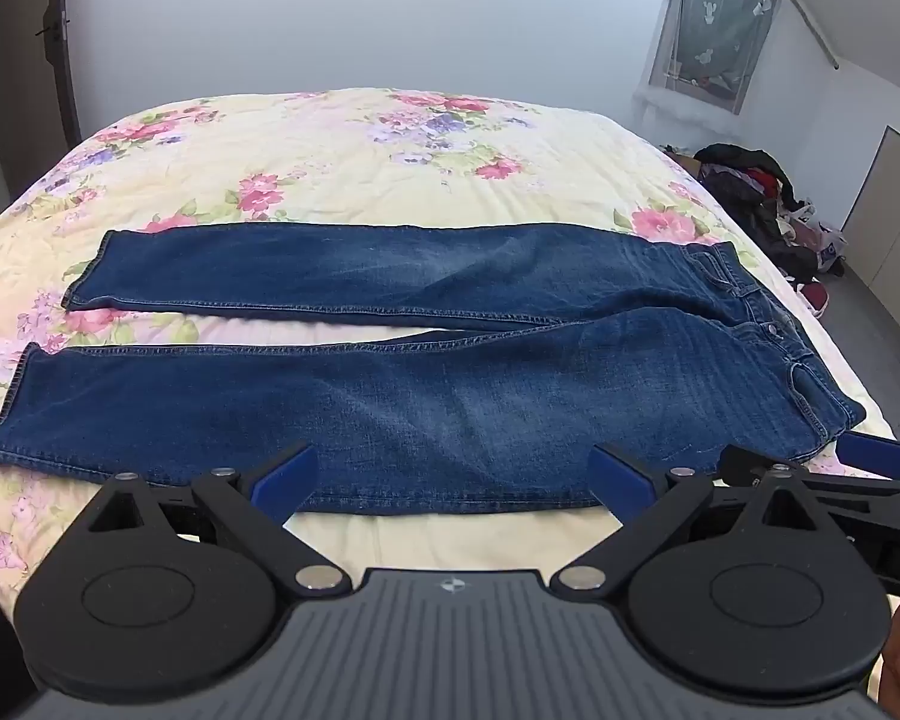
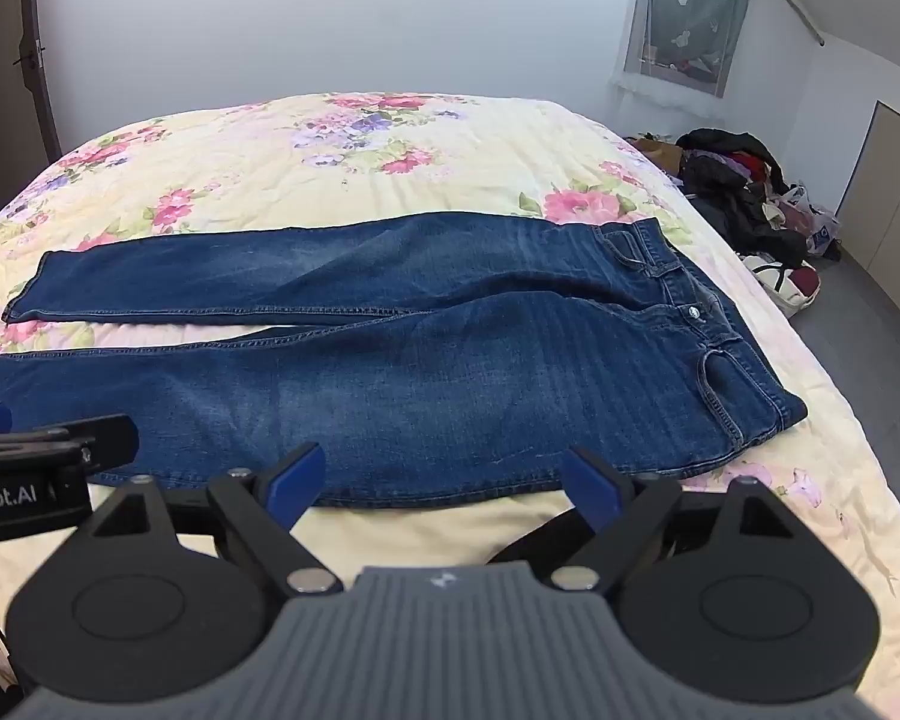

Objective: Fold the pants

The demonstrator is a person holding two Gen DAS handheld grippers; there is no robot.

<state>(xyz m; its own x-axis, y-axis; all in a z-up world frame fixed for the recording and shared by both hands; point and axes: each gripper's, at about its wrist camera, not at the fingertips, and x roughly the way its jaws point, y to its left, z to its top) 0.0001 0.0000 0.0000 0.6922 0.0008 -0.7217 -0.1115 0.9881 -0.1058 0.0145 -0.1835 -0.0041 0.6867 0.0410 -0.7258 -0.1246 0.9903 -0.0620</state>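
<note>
A pair of blue jeans (image 1: pixel 390 396) lies flat across the bed, waistband to the right, leg hems to the left, the two legs slightly apart. It also shows in the right wrist view (image 2: pixel 450 372). My left gripper (image 1: pixel 453 480) is open and empty, just above the near edge of the near leg. My right gripper (image 2: pixel 444 480) is open and empty at the same near edge, closer to the hip. The right gripper's blue tip shows in the left wrist view (image 1: pixel 870 456), beside the waist corner.
The bed has a floral yellow cover (image 1: pixel 342 150). A pile of dark clothes and bags (image 1: pixel 768 204) lies on the floor to the right of the bed. A white wall is behind, a curtained window (image 1: pixel 714 24) at the upper right, a cabinet (image 1: pixel 894 204) at far right.
</note>
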